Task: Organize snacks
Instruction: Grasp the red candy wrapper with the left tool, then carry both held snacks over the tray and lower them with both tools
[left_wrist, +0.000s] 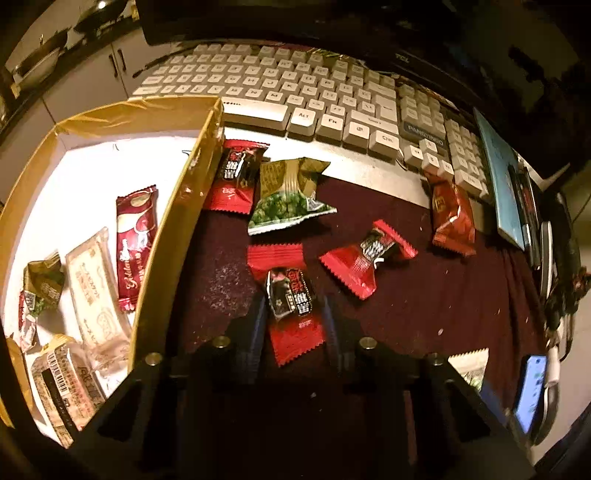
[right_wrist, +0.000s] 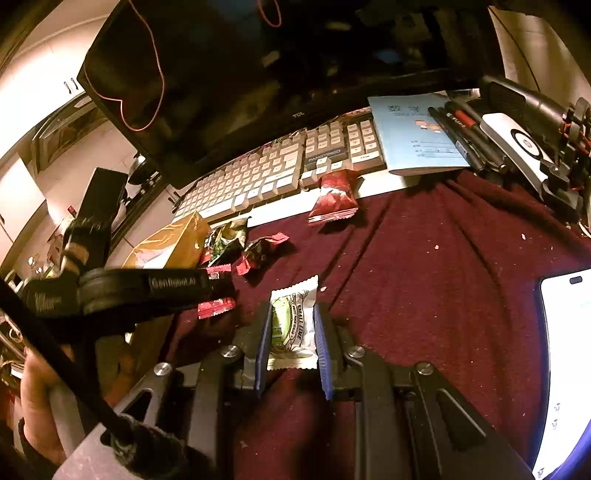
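Left wrist view only: open cardboard box (left_wrist: 173, 229) with white floor, holding a maroon wrapper (left_wrist: 135, 247), a pale long packet (left_wrist: 96, 291), a barcoded packet (left_wrist: 62, 387) and a small green pack (left_wrist: 42, 282). Just right of box wall, on dark red cloth (left_wrist: 424, 306): red-and-black packet (left_wrist: 236, 177) against the wall, green pea bag (left_wrist: 288, 195) overlapping it, twisted red packet (left_wrist: 367, 260) mid-cloth, red bag (left_wrist: 452, 214) leaning on the keyboard (left_wrist: 295, 92) edge.

Left gripper (left_wrist: 293, 317): fingers spread wider than the packet, either side of a red-and-black snack packet (left_wrist: 291, 310) lying on the cloth; contact not discernible.

Right wrist view only: dark monitor (right_wrist: 258, 74) behind keyboard, blue notebook (right_wrist: 413, 136) with pens (right_wrist: 465, 136) at far right, lit phone screen (right_wrist: 565, 369) at right edge. Left tool body seen from the side, hand (right_wrist: 37, 398) around its handle at lower left.

Right gripper (right_wrist: 291, 332): blue pads (right_wrist: 322, 350) closed in against both sides of a white-and-green snack packet (right_wrist: 293, 328), gripped near the cloth's middle, well apart from the box.

Surface: cloth creased, dotted with pale crumbs; bare white desk strip along keyboard front. Room: warm dim light, white cabinet doors (left_wrist: 110, 70) at far left.
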